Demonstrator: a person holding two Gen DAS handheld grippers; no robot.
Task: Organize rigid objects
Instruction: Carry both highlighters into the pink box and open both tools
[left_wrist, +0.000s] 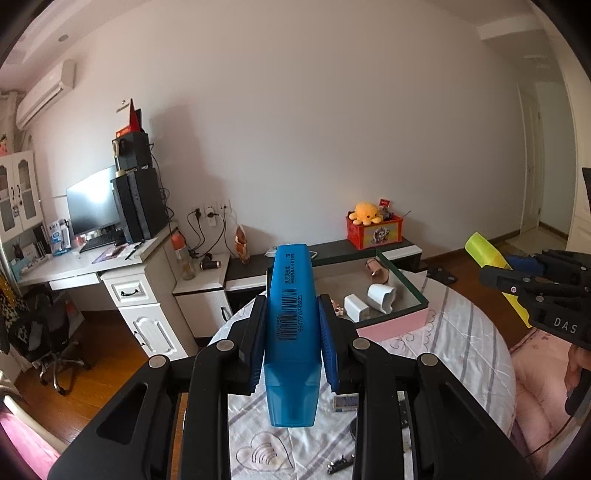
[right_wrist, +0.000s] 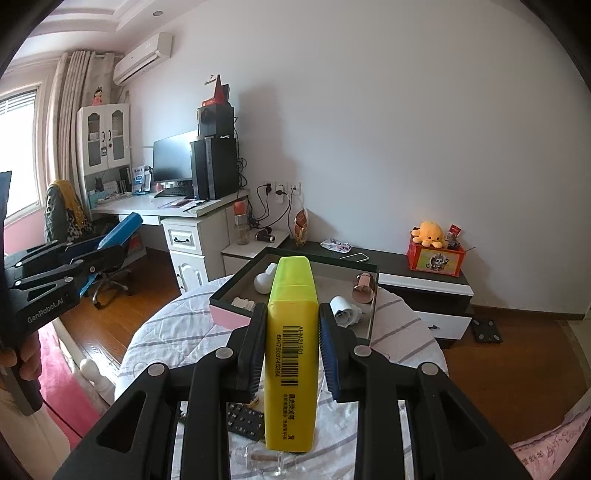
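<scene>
My left gripper (left_wrist: 292, 325) is shut on a blue highlighter (left_wrist: 291, 332) that points away from me, above the bed. In the right wrist view the same left gripper (right_wrist: 110, 251) shows at the left edge with the blue highlighter (right_wrist: 125, 229) sticking out. My right gripper (right_wrist: 291, 332) is shut on a yellow highlighter (right_wrist: 291, 350), barcode side up. From the left wrist view that right gripper (left_wrist: 517, 280) comes in at the right edge with the yellow highlighter (left_wrist: 487, 251) in it. Ahead of both lies a pink-sided box (left_wrist: 402, 323) holding white plugs (left_wrist: 380, 297).
The box (right_wrist: 229, 314) sits on a striped quilt (left_wrist: 461, 332) and also holds a rose-gold item (right_wrist: 364, 288). Small dark parts (left_wrist: 340, 463), a blister pack (right_wrist: 243, 421) and a clear bottle (right_wrist: 258, 458) lie on the quilt below me. A white desk (left_wrist: 110, 266) and low cabinet (right_wrist: 424, 284) line the wall.
</scene>
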